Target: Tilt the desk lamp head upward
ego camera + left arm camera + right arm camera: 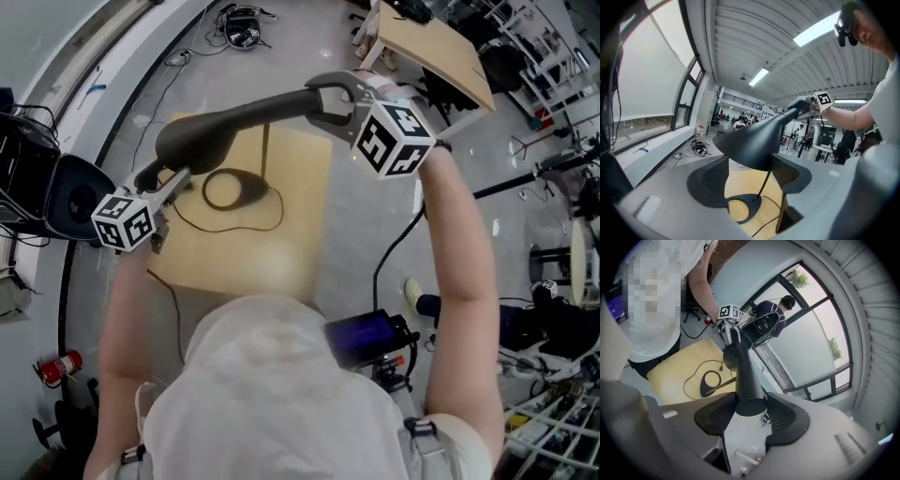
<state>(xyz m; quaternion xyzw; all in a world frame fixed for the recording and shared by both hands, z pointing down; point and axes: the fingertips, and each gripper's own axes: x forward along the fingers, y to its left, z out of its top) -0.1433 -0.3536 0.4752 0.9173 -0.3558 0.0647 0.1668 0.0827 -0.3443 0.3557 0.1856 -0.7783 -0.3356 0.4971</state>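
A black desk lamp stands on a light wooden table (291, 234). Its long cone head (244, 120) lies almost level above its flat ring base (234, 190). My right gripper (328, 103) is shut on the narrow rear end of the head (743, 376), and both pads (717, 416) touch it. My left gripper (173, 180) is at the wide shade end. The shade rim (750, 140) sits between its jaws, against both pads (792, 173). The base (745, 206) and thin stem show through the gap below.
The lamp cord (253, 225) loops across the table top. A second wooden table (441, 47) stands at the back right. A dark chair (66, 197) and a red fire extinguisher (58, 367) are at the left. Cables (242, 28) lie on the floor. A person (771, 317) sits by the window.
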